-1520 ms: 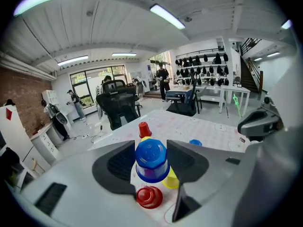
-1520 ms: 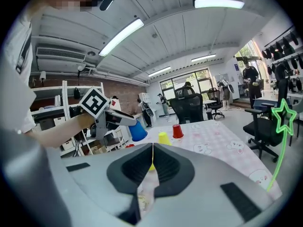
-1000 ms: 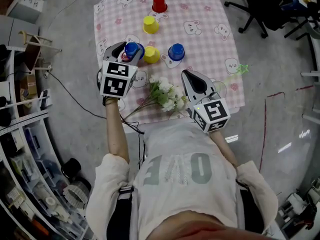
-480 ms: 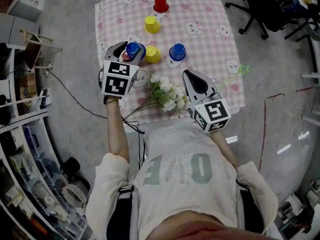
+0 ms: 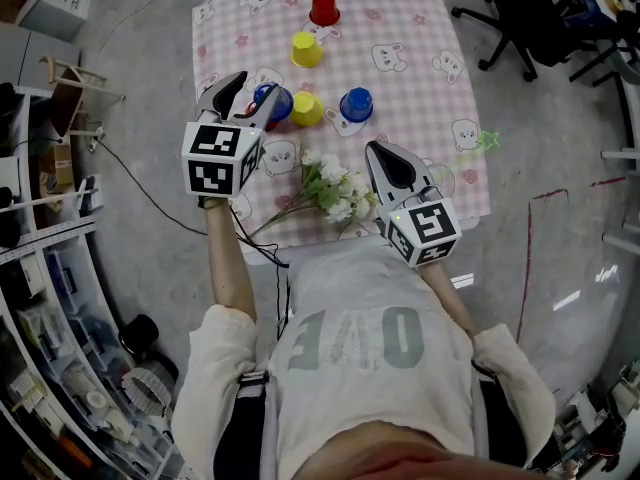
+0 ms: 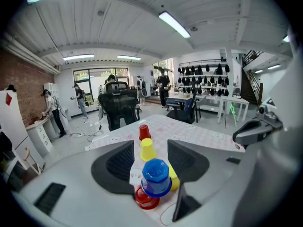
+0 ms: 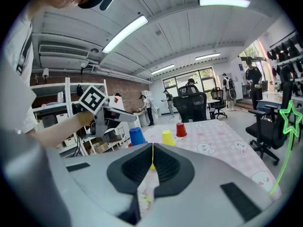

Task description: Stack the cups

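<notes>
On the pink checked tablecloth (image 5: 400,28) a blue cup (image 5: 272,101) sits upside down on a red cup (image 6: 146,197). My left gripper (image 5: 243,101) hovers open just above and to the left of this pair, touching neither. In the left gripper view the blue cup (image 6: 155,176) shows below the wide-apart jaws of the left gripper (image 6: 150,148). A yellow cup (image 5: 305,109) and a second blue cup (image 5: 355,104) stand beside the pair. Farther back stand another yellow cup (image 5: 306,49) and a red cup (image 5: 323,8). My right gripper (image 5: 382,155) rests shut and empty near the table's front edge.
A bunch of white artificial flowers (image 5: 330,190) lies on the table between the grippers. A green star (image 5: 487,140) sticks out at the table's right edge. An office chair (image 5: 520,18) stands at the back right, and shelves (image 5: 40,298) line the left side.
My left gripper has lifted up and to the left, off the blue cup, which stays on the red one. Its jaws are as wide as before. The right gripper has not moved.
</notes>
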Demonstrator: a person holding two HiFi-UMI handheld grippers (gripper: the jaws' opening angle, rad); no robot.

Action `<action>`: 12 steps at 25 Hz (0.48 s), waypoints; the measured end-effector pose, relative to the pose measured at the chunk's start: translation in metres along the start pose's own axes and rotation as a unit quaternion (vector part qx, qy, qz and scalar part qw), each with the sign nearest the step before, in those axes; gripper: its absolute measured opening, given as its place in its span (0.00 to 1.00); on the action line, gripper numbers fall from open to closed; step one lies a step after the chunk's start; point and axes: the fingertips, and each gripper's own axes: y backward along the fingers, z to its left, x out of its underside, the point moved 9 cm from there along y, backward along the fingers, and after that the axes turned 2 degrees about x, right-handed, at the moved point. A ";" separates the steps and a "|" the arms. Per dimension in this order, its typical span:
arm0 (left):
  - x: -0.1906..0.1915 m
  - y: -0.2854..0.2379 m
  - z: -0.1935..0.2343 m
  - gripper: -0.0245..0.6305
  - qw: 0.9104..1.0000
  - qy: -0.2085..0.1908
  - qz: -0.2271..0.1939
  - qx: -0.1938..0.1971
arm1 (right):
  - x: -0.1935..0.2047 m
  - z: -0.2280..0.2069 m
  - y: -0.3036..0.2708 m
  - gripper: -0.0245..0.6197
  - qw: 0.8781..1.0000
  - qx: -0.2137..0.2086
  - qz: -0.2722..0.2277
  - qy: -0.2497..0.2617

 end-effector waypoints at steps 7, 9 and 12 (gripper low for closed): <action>-0.039 -0.021 0.064 0.37 0.998 0.026 -0.052 0.017 | 0.003 0.003 0.000 0.08 1.000 -0.005 0.005 0.008; -0.048 -0.036 0.079 0.37 0.996 0.038 -0.069 0.038 | 0.004 0.004 0.000 0.08 1.000 -0.006 0.007 0.008; -0.055 -0.066 0.087 0.37 0.990 0.016 -0.086 0.111 | 0.005 0.004 -0.002 0.08 1.000 -0.004 0.011 0.006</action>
